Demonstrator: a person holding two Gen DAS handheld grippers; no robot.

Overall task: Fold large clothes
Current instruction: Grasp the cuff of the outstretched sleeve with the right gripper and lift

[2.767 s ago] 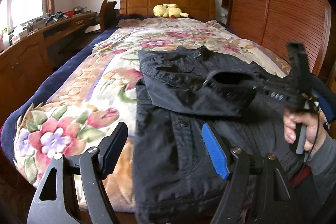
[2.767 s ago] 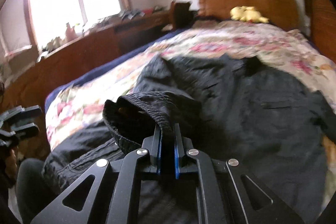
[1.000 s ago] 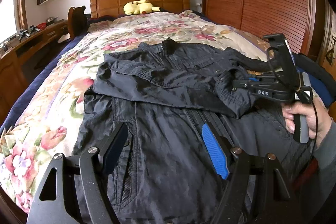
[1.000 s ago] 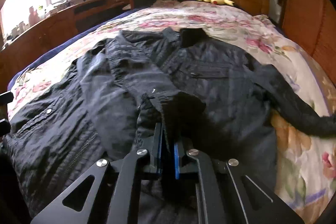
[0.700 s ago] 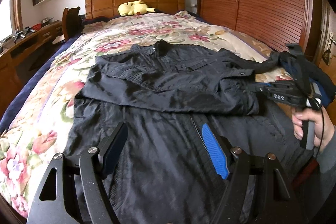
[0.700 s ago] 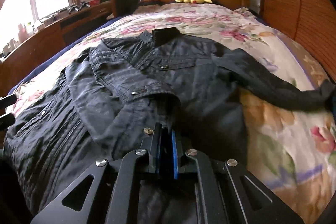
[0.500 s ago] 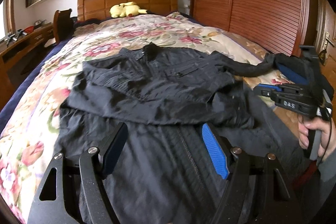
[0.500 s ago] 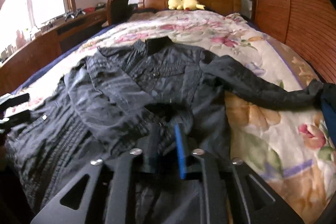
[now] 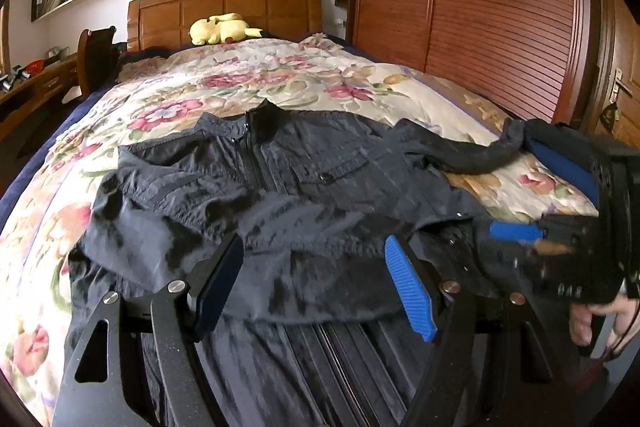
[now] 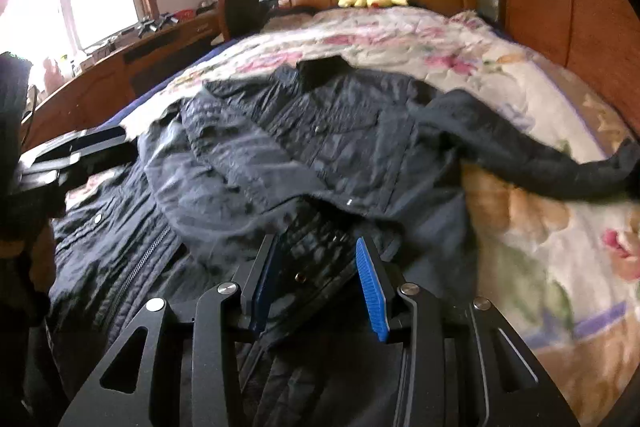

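A dark navy jacket (image 9: 288, 179) lies face up on the floral bedspread (image 9: 256, 83), collar toward the headboard. Its left sleeve (image 9: 224, 223) is folded across the chest. Its right sleeve (image 9: 472, 157) stretches out to the right over the bedspread. My left gripper (image 9: 312, 271) is open and empty above the jacket's lower front. My right gripper (image 10: 316, 269) is open and empty just above the folded sleeve's cuff (image 10: 320, 247); it also shows at the right of the left wrist view (image 9: 516, 231). The jacket (image 10: 320, 131) fills the middle of the right wrist view.
A wooden headboard (image 9: 224, 11) with a yellow plush toy (image 9: 224, 27) stands at the far end. A slatted wooden wardrobe (image 9: 492, 11) runs along the right side. A wooden desk (image 10: 132, 67) and a chair (image 10: 240, 7) stand left of the bed.
My right gripper carried the left sleeve's cuff across the jacket to the right, laid it on the chest, opened and drew back. My left gripper stayed open and shifted its view rightward.
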